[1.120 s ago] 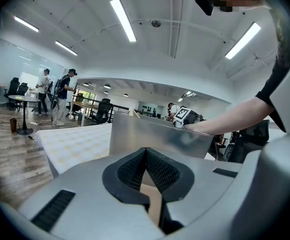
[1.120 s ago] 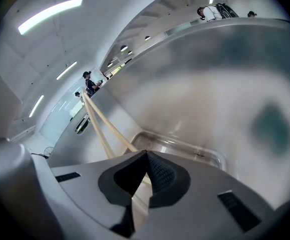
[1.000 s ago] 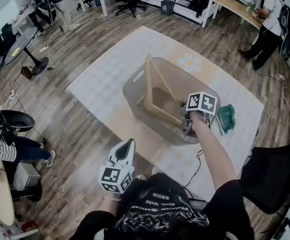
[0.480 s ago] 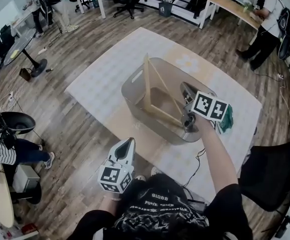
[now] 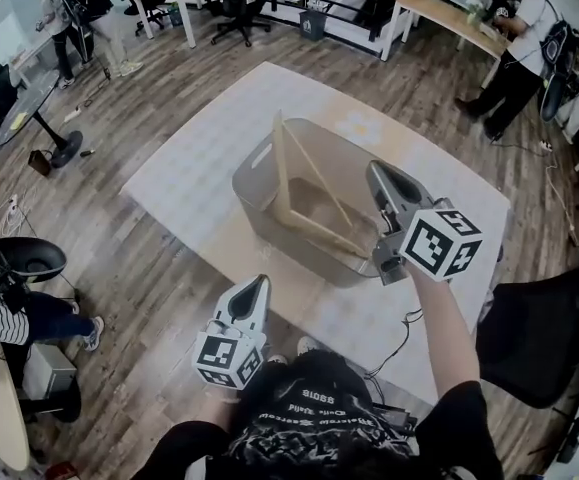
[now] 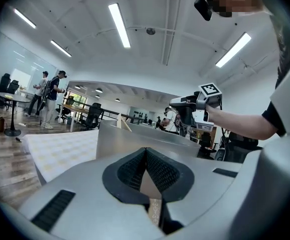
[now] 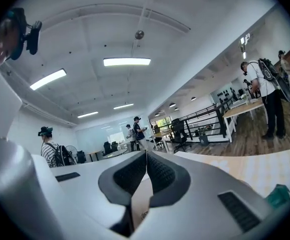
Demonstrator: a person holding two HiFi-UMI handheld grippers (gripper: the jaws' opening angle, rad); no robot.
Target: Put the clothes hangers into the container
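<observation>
A grey plastic container (image 5: 259, 190) stands on a pale rug. Wooden clothes hangers (image 5: 287, 183) lean inside it, one end sticking up above the rim. My right gripper (image 5: 377, 171) is held high over the container's right side, shut, with nothing between its fingers; the right gripper view shows its jaws (image 7: 146, 154) closed and pointing out across the room. My left gripper (image 5: 260, 284) is low, near the person's body, short of the container, shut and empty. The left gripper view looks over the container (image 6: 124, 140) at the raised right gripper (image 6: 174, 103).
The rug (image 5: 194, 158) lies on a wooden floor. A green object (image 7: 280, 194) lies on the rug to the right of the container. A black chair (image 5: 544, 338) stands at the right. People stand at desks along the far side.
My right gripper has risen from the container's near right rim to well above it. The left gripper has stayed where it was. The hangers remain in the container.
</observation>
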